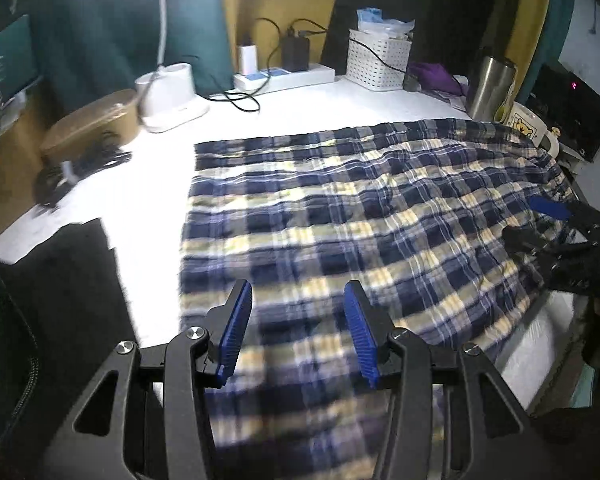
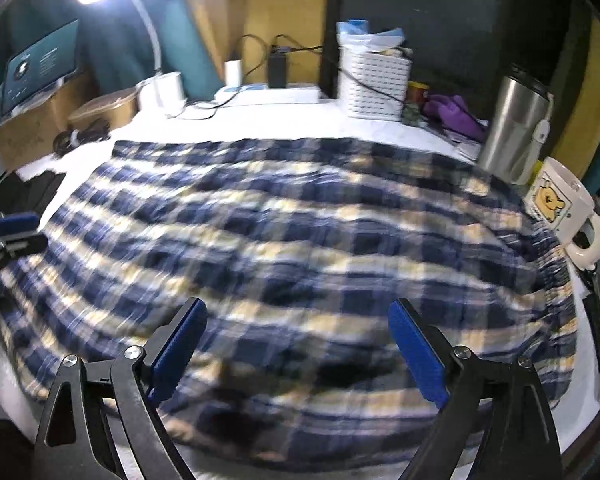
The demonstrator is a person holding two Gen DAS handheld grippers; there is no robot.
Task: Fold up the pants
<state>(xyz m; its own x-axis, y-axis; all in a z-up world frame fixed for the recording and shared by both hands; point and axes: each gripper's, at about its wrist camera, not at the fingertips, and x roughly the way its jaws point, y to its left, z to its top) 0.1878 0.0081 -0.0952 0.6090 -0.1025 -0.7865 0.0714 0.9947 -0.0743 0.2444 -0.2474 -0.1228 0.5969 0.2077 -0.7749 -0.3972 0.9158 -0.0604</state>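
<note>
Bare white table (image 1: 300,104) is lying open between the plaid pants (image 1: 340,216) and the back clutter. Along the back, my path is being blocked by the lamp base (image 1: 172,96), power strip (image 1: 288,76) and white basket (image 1: 378,58). The steel tumbler (image 2: 516,124) and mug (image 2: 560,204) are crowding the pants' right edge.

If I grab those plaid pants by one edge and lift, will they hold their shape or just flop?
The plaid pants will probably flop: the cloth lies in soft wrinkles and drapes over the table edge. They look thin, so likely light. The gathered waistband may bunch. Lifting near the bear mug risks dragging it. Both the left hand-held gripper and the right hand-held gripper are open.
</note>
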